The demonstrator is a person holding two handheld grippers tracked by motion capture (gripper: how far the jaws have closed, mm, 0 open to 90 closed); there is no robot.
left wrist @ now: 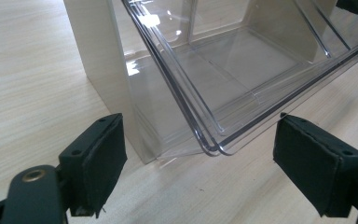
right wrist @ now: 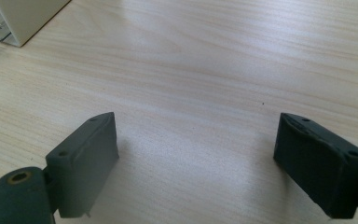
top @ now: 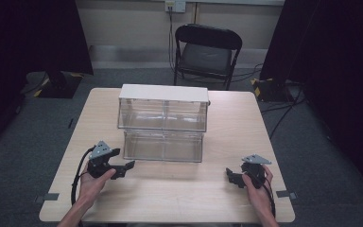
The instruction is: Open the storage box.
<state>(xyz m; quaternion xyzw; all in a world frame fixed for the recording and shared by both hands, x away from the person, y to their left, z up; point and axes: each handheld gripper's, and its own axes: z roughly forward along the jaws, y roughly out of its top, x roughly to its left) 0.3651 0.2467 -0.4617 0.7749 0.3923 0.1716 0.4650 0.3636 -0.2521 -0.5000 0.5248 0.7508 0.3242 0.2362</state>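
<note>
A white-framed cabinet point(top: 163, 93) with clear plastic drawers stands mid-table. Its lower drawer point(top: 163, 147) is pulled out toward me; the upper one point(top: 163, 116) sits further in. My left gripper point(top: 125, 169) is open just off the lower drawer's front left corner. In the left gripper view the gripper point(left wrist: 200, 168) has that clear drawer corner point(left wrist: 214, 148) ahead of its spread jaws, not touching it, and the drawer looks empty. My right gripper point(top: 232, 177) is open over bare wood to the right, apart from the cabinet. In its own view the right gripper point(right wrist: 196, 163) holds nothing.
The light wooden table point(top: 179, 201) has free room in front of the cabinet and on both sides. A black folding chair point(top: 205, 52) stands behind the table. Cables lie on the grey floor at the right. The cabinet's side wall point(right wrist: 23, 18) shows at the top left.
</note>
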